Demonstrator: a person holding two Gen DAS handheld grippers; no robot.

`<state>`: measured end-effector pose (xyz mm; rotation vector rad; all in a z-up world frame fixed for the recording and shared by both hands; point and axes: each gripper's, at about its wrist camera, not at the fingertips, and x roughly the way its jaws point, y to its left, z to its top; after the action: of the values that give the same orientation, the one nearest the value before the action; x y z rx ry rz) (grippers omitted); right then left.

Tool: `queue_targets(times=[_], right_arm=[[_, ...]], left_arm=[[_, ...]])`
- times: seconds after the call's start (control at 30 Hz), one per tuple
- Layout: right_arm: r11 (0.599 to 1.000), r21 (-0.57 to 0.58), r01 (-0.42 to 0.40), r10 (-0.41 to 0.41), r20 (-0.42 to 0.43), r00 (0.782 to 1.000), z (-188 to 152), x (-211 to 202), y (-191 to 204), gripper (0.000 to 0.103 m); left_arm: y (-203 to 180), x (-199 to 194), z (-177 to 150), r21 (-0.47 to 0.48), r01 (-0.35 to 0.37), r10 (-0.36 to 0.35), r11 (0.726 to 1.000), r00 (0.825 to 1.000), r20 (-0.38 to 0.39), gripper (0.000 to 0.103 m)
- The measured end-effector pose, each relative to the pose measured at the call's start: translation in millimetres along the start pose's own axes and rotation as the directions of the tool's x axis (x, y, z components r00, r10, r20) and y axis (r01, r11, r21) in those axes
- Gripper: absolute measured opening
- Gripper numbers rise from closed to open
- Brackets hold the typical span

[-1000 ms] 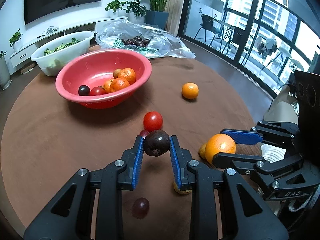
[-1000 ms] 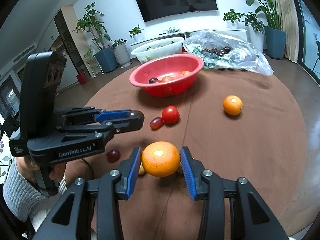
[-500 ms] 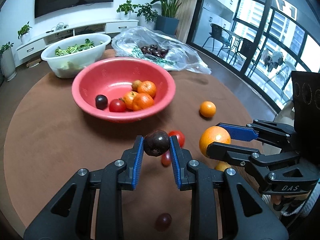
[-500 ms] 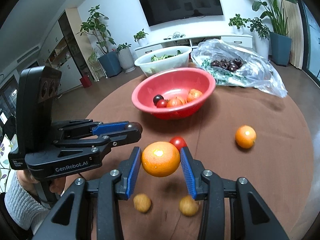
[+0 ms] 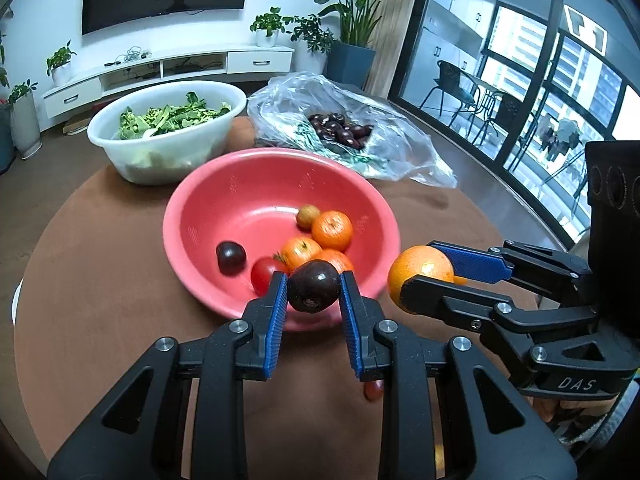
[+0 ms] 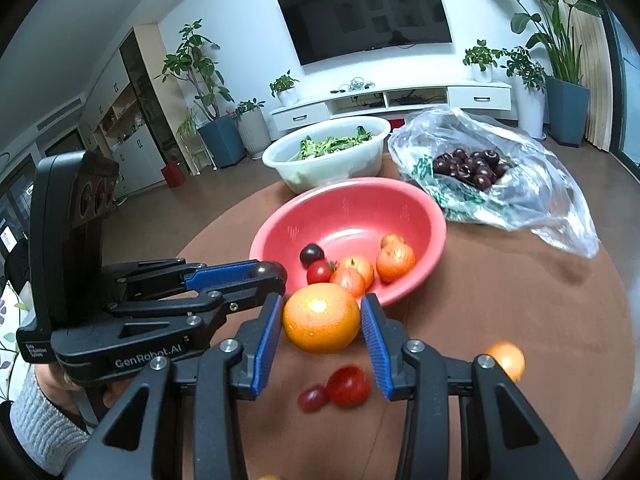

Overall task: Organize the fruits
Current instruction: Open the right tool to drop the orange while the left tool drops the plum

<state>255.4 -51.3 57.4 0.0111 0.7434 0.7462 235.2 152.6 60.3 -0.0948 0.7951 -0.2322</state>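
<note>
My left gripper is shut on a dark purple plum, held just over the near rim of the red bowl. To its right, my right gripper is shut on a large orange, also hanging at the bowl's near edge. The same orange shows in the left wrist view. Inside the bowl lie several oranges, a red tomato and a dark plum. A red tomato, a grape and a small orange lie on the brown table below the right gripper.
Behind the red bowl stand a white bowl of greens and a clear plastic bag of dark cherries. The round brown table drops off at its edges. A hand in a grey sleeve holds the left gripper.
Both grippers have carried their fruit forward across the table to the red bowl's near rim. The loose tomato, grape and small orange now lie beneath and behind them.
</note>
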Motion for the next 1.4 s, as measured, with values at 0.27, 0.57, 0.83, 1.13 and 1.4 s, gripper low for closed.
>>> queue_targets(times=[0.27,0.57,0.83,1.13,1.4], right_arm=[[1.0,0.004,-0.002,0.002,-0.012,1.0,19,27,-11,0.044],[0.999,-0.027,0.021,-0.022,-0.034,0.999,39,64,-22,0.044],[0.999,-0.034,0.038,-0.039,-0.051,0.998,52,90,-32,0.044],[0.999,-0.018,0.031,-0.032,-0.017,0.999,56,88,-39,0.053],[1.0,-0.006,0.021,-0.021,0.013,1.0,58,70,-36,0.054]], left_arm=[[21,32,23,-0.013,-0.025,0.025,1.0,0.999,-0.023,0.024],[43,63,39,-0.04,-0.044,0.042,0.998,0.998,-0.049,0.025],[54,83,48,-0.054,-0.068,0.065,0.996,0.996,-0.058,0.025],[55,90,47,-0.049,-0.105,0.101,0.993,0.993,-0.066,0.025],[54,82,45,-0.046,-0.132,0.129,0.99,0.99,-0.054,0.025]])
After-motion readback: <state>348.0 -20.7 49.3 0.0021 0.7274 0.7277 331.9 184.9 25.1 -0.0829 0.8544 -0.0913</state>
